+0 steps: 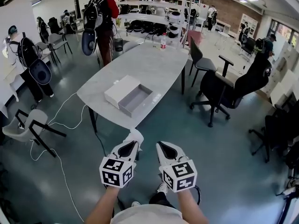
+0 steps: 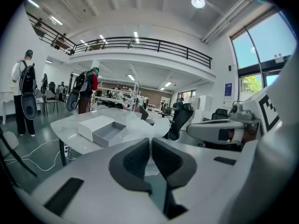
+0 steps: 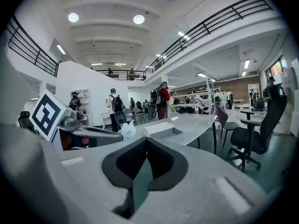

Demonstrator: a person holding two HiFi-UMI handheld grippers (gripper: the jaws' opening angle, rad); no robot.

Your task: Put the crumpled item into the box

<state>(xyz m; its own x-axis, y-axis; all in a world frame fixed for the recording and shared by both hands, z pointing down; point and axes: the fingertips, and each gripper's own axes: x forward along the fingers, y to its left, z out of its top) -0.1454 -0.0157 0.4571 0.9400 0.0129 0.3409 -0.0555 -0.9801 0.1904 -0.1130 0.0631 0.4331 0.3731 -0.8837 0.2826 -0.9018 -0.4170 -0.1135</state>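
Left gripper (image 2: 150, 143) jaws pinch the crumpled item (image 2: 140, 124), which bulges white just beyond the fingertips. Right gripper (image 3: 146, 143) jaws meet on nothing. Only the head view shows both grippers short of the table (image 1: 159, 64), with the open box (image 1: 122, 91) well ahead on it.

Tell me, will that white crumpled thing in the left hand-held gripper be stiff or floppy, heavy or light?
Probably floppy: the crumpled item looks thin and see-through, pinched nearly flat in the left hand-held gripper. Likely very light: it puffs out beyond the jaws without sagging. Being so thin, it might tear if tugged.
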